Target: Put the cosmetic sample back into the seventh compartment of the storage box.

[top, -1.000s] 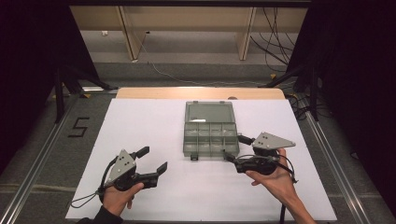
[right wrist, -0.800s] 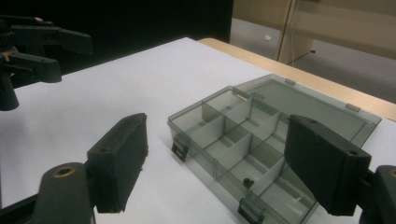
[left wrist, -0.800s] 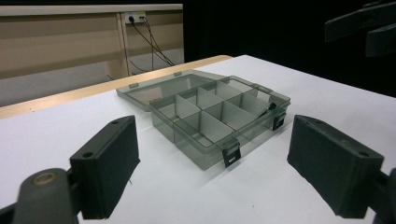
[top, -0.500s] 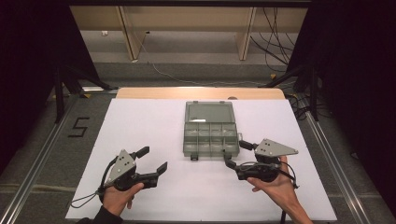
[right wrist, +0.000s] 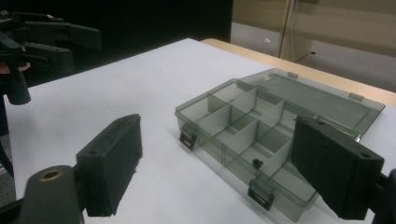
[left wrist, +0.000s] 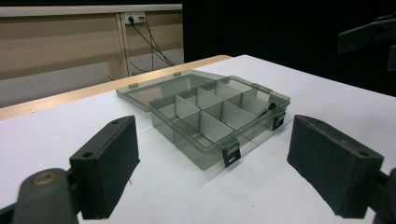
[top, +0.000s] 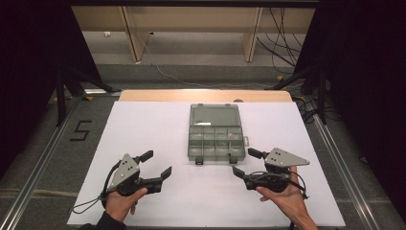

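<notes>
Fingers of both grippers spread wide, nothing between them; right gripper [top: 247, 163] jaws have just been opening. White table [top: 158, 129] takes up the lower middle of the high view. Grey plastic box [top: 215, 132] sits center frame, lid flat open toward the top, compartments facing up, two black latches on its near edge. Left gripper [top: 155, 164] hovers lower left, well apart from the box. Right gripper sits lower right, just beside the box's near right corner, not touching. Small dark item [right wrist: 256, 163] in one near compartment, too small to tell.
</notes>
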